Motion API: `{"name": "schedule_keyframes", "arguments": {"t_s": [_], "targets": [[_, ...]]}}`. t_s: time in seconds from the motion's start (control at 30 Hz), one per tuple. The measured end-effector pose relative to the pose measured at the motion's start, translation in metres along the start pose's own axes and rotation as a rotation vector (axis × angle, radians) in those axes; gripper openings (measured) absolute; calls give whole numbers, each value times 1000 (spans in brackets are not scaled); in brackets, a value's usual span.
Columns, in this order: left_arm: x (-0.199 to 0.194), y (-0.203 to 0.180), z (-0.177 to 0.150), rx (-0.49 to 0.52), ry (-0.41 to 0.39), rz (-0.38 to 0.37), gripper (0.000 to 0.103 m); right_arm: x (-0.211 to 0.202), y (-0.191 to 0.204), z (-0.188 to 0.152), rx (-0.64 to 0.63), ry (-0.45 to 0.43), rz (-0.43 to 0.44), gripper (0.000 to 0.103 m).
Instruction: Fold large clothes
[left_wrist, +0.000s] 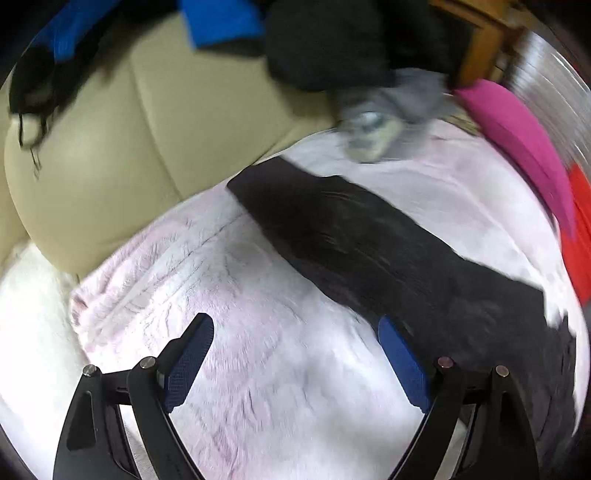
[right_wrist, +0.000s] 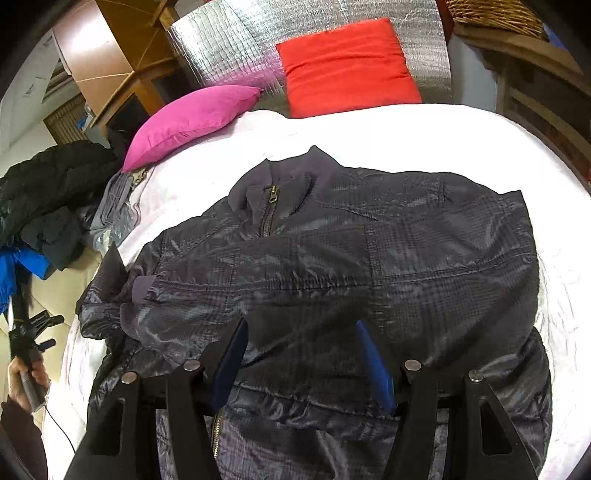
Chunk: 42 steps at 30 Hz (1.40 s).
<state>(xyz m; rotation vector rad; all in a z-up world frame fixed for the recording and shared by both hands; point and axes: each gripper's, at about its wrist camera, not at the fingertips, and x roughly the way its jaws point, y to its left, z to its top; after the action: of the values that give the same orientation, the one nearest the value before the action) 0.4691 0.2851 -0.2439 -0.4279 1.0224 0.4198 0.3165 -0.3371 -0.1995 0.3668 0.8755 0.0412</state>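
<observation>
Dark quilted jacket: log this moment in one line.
dark quilted jacket flat on white blanket | left tool open | right tool open

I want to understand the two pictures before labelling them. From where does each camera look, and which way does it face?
Left wrist: sits on the left gripper, looks down across the pale pink blanket toward the beige sofa; its open blue-padded fingers show.
Right wrist: sits on the right gripper, above the dark jacket, facing the red cushion; its open fingers show, and the person's hand at the left edge.
Shared: the jacket, pink cushion and red cushion.
</observation>
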Motion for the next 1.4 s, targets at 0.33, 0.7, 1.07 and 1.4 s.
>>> {"name": "schedule_keyframes", "arguments": {"t_s": [0.33, 0.7, 1.07, 1.4], "targets": [[77, 8, 25, -207, 63, -144, 74, 9, -5, 4, 15, 2, -27, 64], [76, -18, 43, -141, -11, -88, 8, 4, -16, 8, 40, -30, -52, 64], [-93, -141, 5, 290, -264, -197, 6, -29, -57, 20, 226, -110, 6, 64], [-209, -282, -142, 676, -305, -456, 6, -64, -113, 21, 429, -168, 84, 64]]}}
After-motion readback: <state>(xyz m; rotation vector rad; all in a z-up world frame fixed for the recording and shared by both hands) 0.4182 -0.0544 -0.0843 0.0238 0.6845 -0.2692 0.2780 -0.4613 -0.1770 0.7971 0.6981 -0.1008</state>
